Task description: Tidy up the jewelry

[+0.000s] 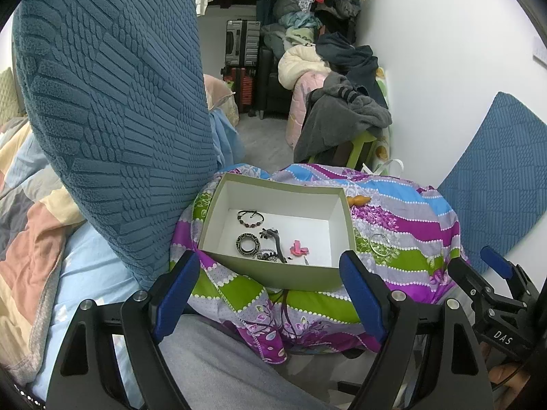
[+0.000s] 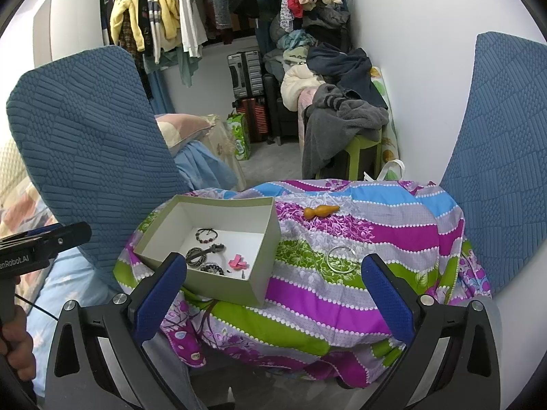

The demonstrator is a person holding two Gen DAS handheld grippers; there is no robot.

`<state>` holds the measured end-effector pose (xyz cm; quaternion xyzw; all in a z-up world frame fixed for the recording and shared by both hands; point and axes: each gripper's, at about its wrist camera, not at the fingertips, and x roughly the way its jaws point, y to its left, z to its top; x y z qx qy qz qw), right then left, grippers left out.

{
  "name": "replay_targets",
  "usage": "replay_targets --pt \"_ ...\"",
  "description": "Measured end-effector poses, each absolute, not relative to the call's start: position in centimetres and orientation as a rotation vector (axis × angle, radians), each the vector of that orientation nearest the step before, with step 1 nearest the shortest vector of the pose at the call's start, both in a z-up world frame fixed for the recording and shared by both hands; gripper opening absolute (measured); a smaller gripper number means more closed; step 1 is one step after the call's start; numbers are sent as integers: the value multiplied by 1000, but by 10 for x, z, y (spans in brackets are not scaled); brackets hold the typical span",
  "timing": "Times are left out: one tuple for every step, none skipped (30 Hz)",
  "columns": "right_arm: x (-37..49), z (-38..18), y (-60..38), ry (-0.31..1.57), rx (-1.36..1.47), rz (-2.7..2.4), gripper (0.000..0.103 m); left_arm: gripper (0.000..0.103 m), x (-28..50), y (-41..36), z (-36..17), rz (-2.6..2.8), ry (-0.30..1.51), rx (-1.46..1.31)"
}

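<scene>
An open green box (image 1: 218, 201) (image 2: 263, 259) with a white inside sits on a patterned cloth (image 1: 410, 225) (image 2: 342, 294). It holds a beaded bracelet (image 1: 250, 217) (image 2: 206, 235), a round black-and-white ring piece (image 1: 248, 243), dark jewelry (image 1: 271, 235) (image 2: 205, 253) and a pink clip (image 1: 298, 248) (image 2: 237, 261). A silver bangle (image 1: 380, 244) (image 2: 341, 258) and an orange wooden piece (image 1: 358, 200) (image 2: 321, 210) lie on the cloth outside the box. My left gripper (image 1: 270, 297) is open and empty, just before the box. My right gripper (image 2: 273, 304) is open and empty, in front of the bangle.
Blue textured cushions stand at the left (image 1: 109, 109) (image 2: 85, 157) and right (image 1: 502, 181) (image 2: 506, 157). Bedding (image 1: 30, 225) lies at the left. Suitcases (image 2: 246, 92), heaped clothes (image 2: 342, 102) and hanging garments (image 2: 164, 17) fill the back. A white wall (image 1: 444, 51) is to the right.
</scene>
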<state>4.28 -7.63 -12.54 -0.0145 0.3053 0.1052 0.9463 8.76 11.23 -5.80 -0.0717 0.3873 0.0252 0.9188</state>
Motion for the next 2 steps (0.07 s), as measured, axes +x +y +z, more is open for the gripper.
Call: replay_targets --pt "43 -125 -76 622 -29 215 103 84 88 112 -58 53 798 -148" --pt "43 -125 -78 622 -29 214 103 84 87 112 -59 51 798 -148"
